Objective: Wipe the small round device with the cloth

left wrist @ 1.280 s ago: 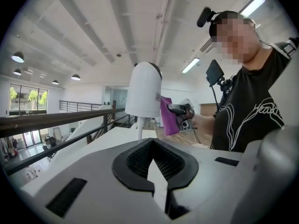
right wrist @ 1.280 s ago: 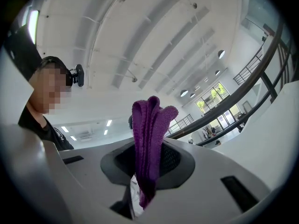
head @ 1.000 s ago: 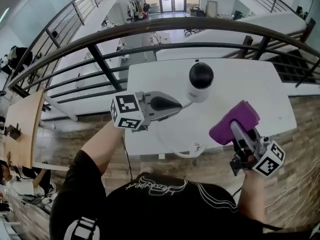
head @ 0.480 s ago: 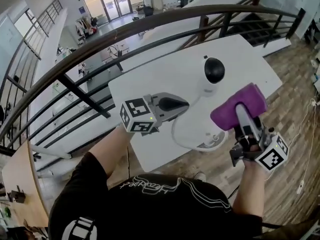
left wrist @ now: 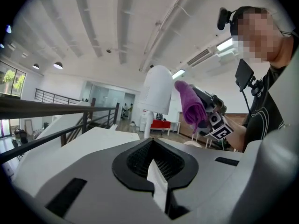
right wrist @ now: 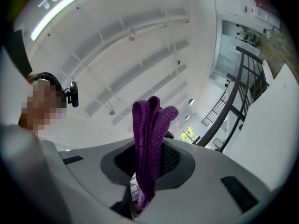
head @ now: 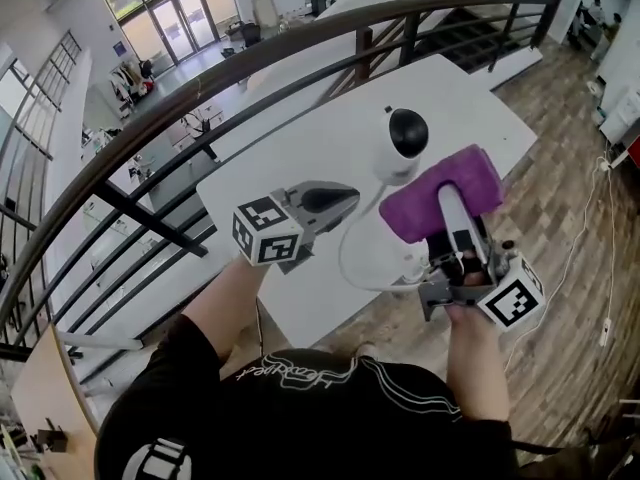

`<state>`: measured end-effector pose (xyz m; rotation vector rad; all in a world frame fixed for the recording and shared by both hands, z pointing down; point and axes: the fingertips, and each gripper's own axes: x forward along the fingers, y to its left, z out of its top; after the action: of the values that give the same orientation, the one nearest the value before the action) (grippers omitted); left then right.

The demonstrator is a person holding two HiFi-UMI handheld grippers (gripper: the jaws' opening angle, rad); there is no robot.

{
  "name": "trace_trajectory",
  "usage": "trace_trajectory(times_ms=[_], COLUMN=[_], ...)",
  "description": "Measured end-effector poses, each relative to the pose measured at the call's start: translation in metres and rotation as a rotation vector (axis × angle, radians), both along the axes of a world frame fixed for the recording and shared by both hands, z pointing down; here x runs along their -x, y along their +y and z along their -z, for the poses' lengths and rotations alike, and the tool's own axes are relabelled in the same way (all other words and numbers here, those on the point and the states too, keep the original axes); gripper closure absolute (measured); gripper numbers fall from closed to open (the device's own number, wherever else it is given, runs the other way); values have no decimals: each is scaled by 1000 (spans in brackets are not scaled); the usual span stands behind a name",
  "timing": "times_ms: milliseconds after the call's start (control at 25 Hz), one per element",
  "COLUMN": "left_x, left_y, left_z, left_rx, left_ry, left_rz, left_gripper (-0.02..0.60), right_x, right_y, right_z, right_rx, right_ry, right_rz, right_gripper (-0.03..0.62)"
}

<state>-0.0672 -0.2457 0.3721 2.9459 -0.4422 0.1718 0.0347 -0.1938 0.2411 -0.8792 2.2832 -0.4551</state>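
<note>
- the small round device (head: 403, 140), white with a black dome, is over the white desk (head: 470, 108), just past the tip of the left hand-held gripper (head: 345, 198).
- the left hand-held gripper's jaws are together, pinching a thin white strip (left wrist: 158, 185); a white cable (head: 343, 258) loops from the device toward its tip.
- the right hand-held gripper (head: 445, 200) is clamped on the folded purple cloth (head: 410, 206), which is right beside the device; whether they touch is unclear.

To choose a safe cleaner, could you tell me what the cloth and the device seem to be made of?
Cloth: soft purple fabric, perhaps microfibre; it folds limply and looks fuzzy. Device: probably hard plastic, a smooth white body and a glossy black dome catching a highlight.
</note>
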Motion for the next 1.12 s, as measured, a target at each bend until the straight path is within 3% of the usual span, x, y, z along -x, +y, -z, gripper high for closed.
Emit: trace_trajectory(times_ms=[320, 520, 1120], left_x=[0, 5, 17], left_y=[-1, -5, -7], left_z=[-1, -7, -5], left_rx=[11, 11, 17], left_ry=[7, 7, -9], left_rz=[-41, -83, -146], left_gripper=[574, 575, 575], right_x=[10, 16, 25], right_y=[-11, -22, -39], right_z=[4, -8, -47], right_rx=[-22, 2, 188], right_ry=[-38, -10, 120], right_rz=[-98, -159, -289], right_gripper=[533, 533, 533])
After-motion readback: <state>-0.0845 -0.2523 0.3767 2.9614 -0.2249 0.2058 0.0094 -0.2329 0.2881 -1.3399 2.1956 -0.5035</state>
